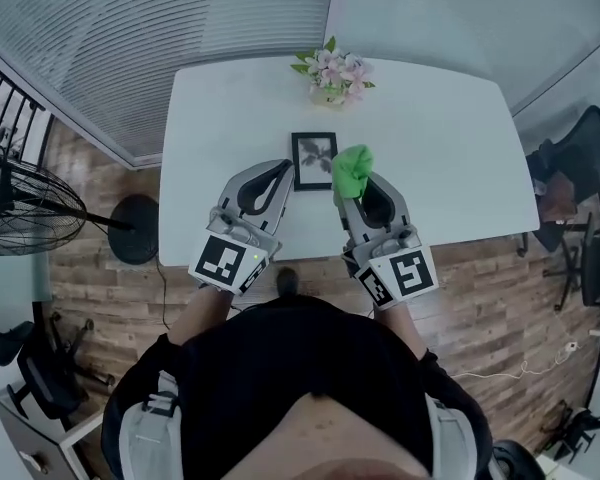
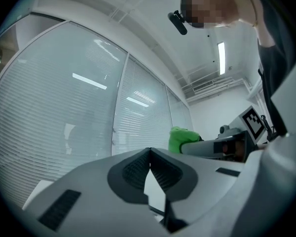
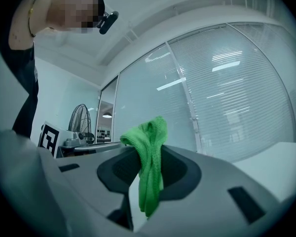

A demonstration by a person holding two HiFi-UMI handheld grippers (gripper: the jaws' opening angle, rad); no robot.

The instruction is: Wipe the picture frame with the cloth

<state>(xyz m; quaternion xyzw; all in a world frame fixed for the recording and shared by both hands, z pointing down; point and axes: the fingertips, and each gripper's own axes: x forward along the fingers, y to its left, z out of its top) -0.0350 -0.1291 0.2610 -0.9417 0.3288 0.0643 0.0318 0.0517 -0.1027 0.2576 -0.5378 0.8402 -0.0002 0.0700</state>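
A small black picture frame [image 1: 314,160] lies flat on the white table [image 1: 440,138], near its front edge. My left gripper [image 1: 280,173] hovers just left of the frame, jaws shut with nothing between them [image 2: 150,154]. My right gripper [image 1: 355,180] is just right of the frame, shut on a green cloth [image 1: 352,168]. In the right gripper view the cloth [image 3: 149,167] hangs bunched between the pads. The left gripper view shows the cloth [image 2: 180,138] and the right gripper off to its right.
A vase of pink and white flowers [image 1: 333,76] stands at the table's far edge. Blinds cover the glass wall [image 1: 160,38] behind. A fan [image 1: 25,208] stands on the floor at left, office chairs [image 1: 580,168] at right.
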